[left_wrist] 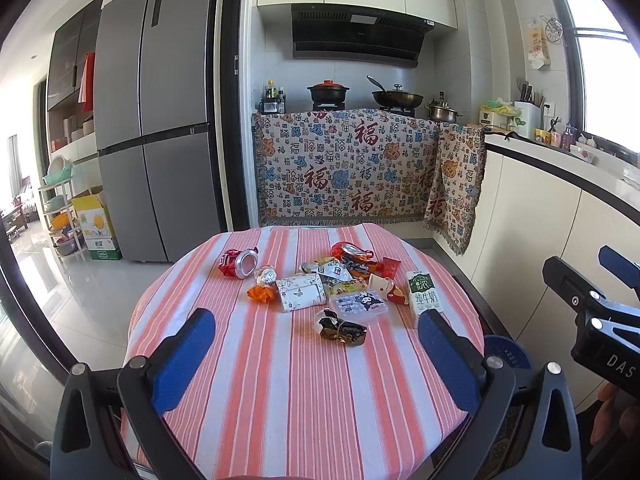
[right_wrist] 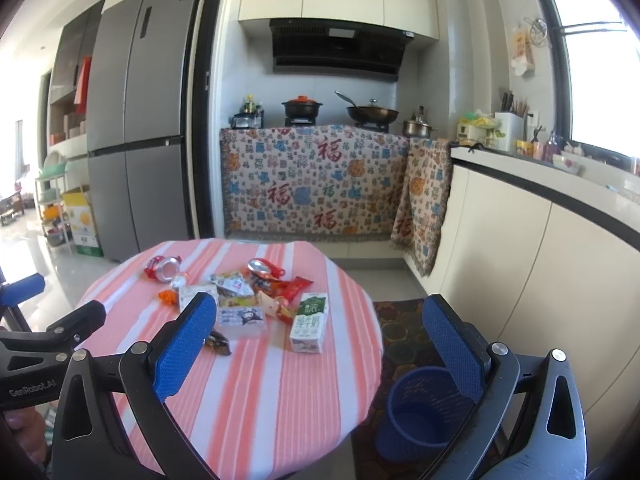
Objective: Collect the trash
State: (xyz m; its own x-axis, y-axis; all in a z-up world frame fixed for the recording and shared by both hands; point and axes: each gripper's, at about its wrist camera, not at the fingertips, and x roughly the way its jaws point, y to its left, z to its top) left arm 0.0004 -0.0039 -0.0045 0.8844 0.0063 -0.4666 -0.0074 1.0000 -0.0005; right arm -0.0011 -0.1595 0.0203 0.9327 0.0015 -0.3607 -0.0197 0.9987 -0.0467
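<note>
A pile of trash lies on the round table with a red-striped cloth (left_wrist: 288, 380): a crushed red can (left_wrist: 238, 263), a second can (left_wrist: 352, 252), a milk carton (left_wrist: 425, 298), a tissue pack (left_wrist: 302, 292), a clear plastic box (left_wrist: 359, 306), a dark wrapper (left_wrist: 340, 328) and several snack wrappers. My left gripper (left_wrist: 316, 352) is open and empty above the table's near side. My right gripper (right_wrist: 320, 344) is open and empty over the table's right edge. A blue waste basket (right_wrist: 416, 412) stands on the floor right of the table.
A patterned cloth (left_wrist: 348, 168) hangs over the stove counter behind the table. A grey fridge (left_wrist: 156, 120) stands at the left. A white counter (left_wrist: 560, 184) runs along the right wall. A dark mat (right_wrist: 404, 332) lies under the basket.
</note>
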